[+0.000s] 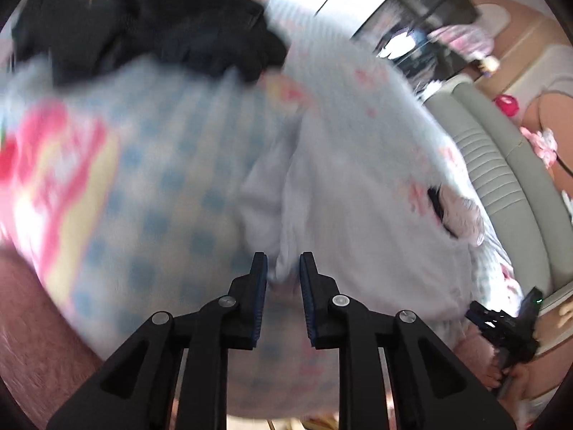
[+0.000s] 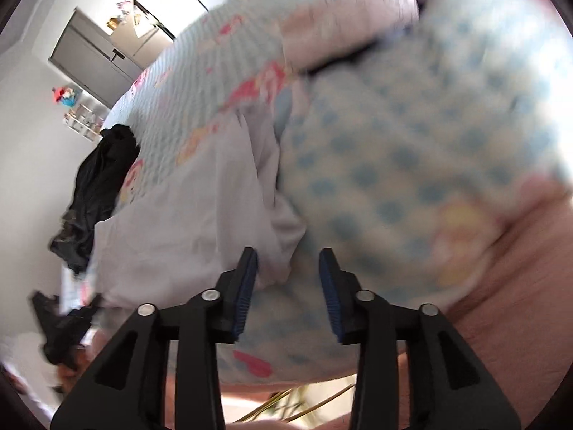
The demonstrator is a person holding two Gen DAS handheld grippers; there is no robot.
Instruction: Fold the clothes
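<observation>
We see the left hand-held gripper [image 1: 283,268] at 6 o'clock of its view, jaws narrow, blue pads [image 1: 260,297] close together. A fold of the pale garment [image 1: 358,186] sits between the tips; blur hides whether the pads press it, so we cannot tell if it is gripped. The garment spreads from there toward 1 o'clock over the checked bedding [image 1: 172,179], blue squares with pink and yellow prints. A dark clothes pile [image 1: 150,25] lies at 11 o'clock on the bedding. A padded grey headboard [image 1: 501,165] runs at 3 o'clock. The right hand-held gripper [image 1: 501,326] shows at 4 o'clock, at the garment's far edge, held by a hand [image 1: 508,376].

In the right wrist view, the right hand-held gripper [image 2: 288,268] stands moderately open at 6 o'clock, pads apart. The garment's [image 2: 200,215] edge reaches in beside the left pad; contact unclear. Garment spreads toward 9 o'clock; bedding [image 2: 412,150] fills 1 to 3 o'clock. Dark clothes [image 2: 100,179] sit at 9 o'clock. The left hand-held gripper [image 2: 61,326] appears blurred at 8 o'clock. Both views are motion-blurred.
</observation>
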